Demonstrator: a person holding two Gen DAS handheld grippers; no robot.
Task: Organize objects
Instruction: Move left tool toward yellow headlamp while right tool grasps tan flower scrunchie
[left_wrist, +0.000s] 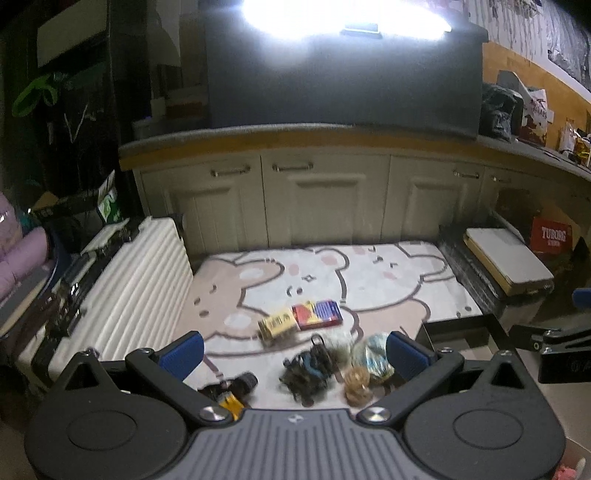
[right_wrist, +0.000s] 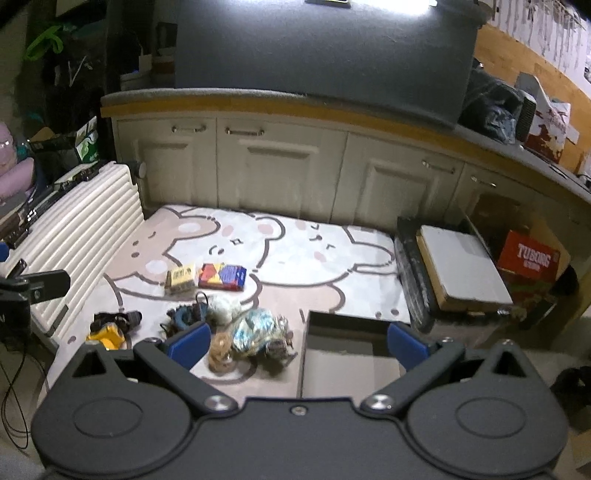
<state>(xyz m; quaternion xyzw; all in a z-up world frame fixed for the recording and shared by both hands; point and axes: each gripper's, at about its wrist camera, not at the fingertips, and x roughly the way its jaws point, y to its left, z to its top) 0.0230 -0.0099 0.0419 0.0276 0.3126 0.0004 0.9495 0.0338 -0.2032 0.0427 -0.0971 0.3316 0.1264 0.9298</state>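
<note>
both grippers are hovering over the rug (right_wrist: 332, 258) with jaws spread wide and holding nothing. the clutter is lying in a loose cluster just ahead of the left gripper (left_wrist: 293, 352), while the open box (right_wrist: 347, 354) is sitting right under the right gripper (right_wrist: 295, 341), to the right of the pile. the blue bag (right_wrist: 255, 328) is lying nearest the box, so the right gripper is looking better placed for it

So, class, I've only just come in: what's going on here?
A person holds two handheld grippers above a bear-print mat, and neither has picked anything up. The left gripper and right gripper are both open and empty. Small items lie loose on the mat: a yellow box, a red-and-blue box, a yellow-and-black tool and a crinkly wrapped bundle. An open box sits beside them.
</note>
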